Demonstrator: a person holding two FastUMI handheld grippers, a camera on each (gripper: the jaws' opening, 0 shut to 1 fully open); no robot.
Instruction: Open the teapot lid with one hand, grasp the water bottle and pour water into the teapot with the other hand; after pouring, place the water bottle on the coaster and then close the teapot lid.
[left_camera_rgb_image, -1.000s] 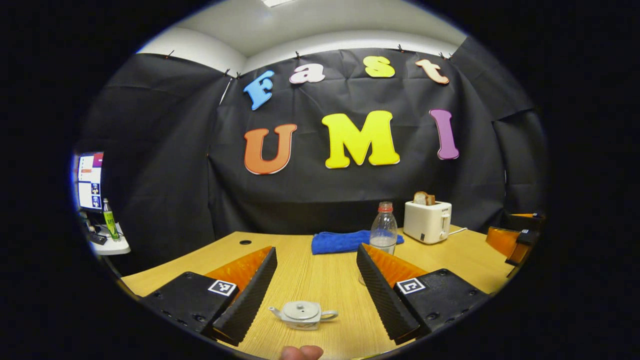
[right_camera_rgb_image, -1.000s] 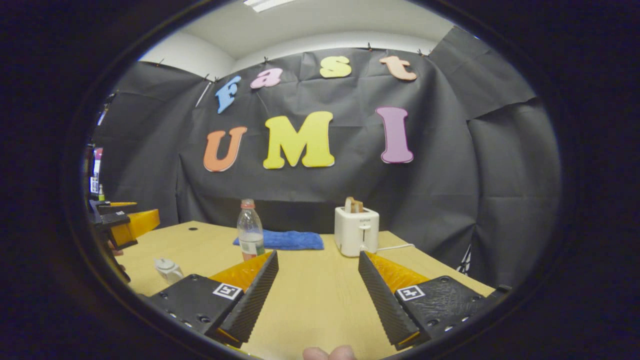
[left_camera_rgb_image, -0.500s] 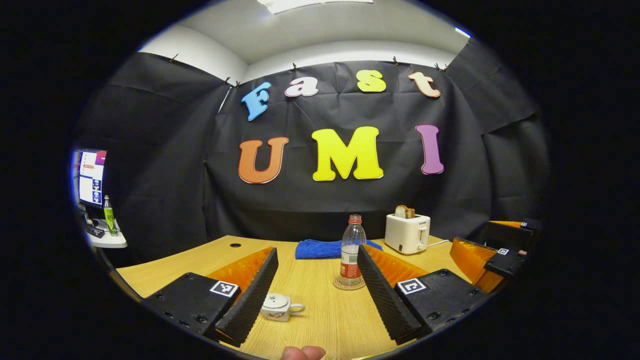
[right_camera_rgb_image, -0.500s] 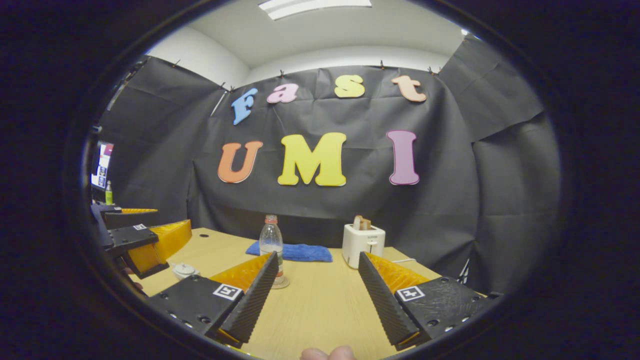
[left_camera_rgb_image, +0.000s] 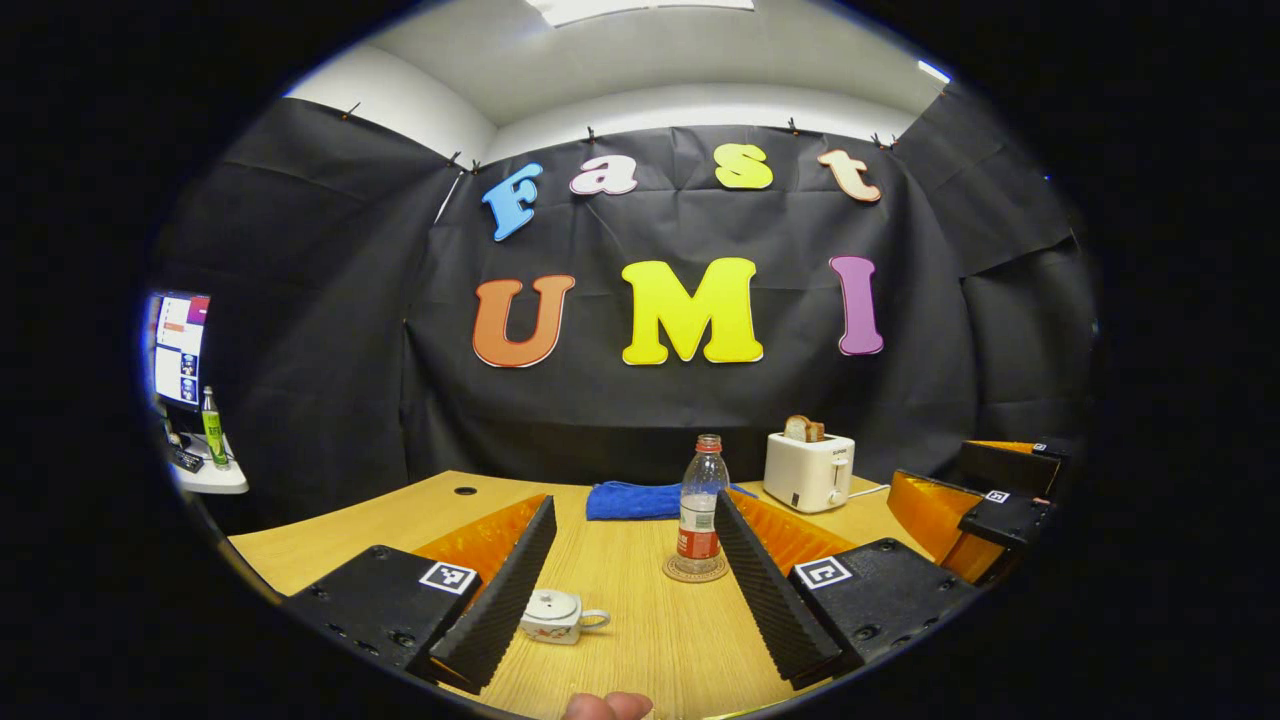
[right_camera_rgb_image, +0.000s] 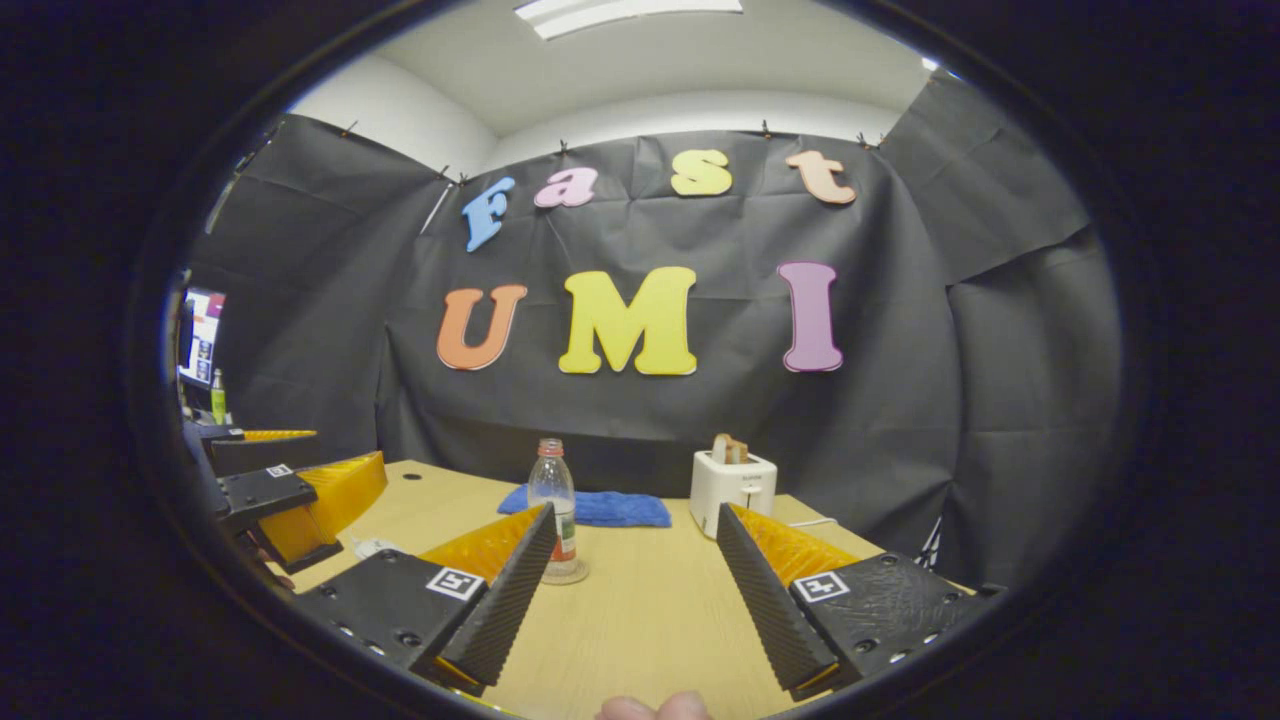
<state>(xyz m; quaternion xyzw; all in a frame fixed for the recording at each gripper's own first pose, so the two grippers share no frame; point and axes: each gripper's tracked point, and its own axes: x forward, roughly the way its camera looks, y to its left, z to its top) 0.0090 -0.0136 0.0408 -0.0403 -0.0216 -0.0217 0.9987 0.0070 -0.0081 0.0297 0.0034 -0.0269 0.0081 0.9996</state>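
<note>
Left gripper view: the left claw is spread wide at the bottom of the frame, holding nothing — the white teapot, lid on, sits on the counter by its left finger. Just above centre-bottom, the water bottle stands upright on the coaster. Right gripper view: the right claw is likewise spread and empty.

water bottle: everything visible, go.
The water bottle is clear plastic with a reddish cap and a label band round its lower body, white above and red below. It stands upright on a round coaster on the wooden table, capped. Nothing grips it; both sets of jaws are open and apart from it. A blue cloth lies behind it, a white toaster off to one side. The water level is hard to tell.
</note>
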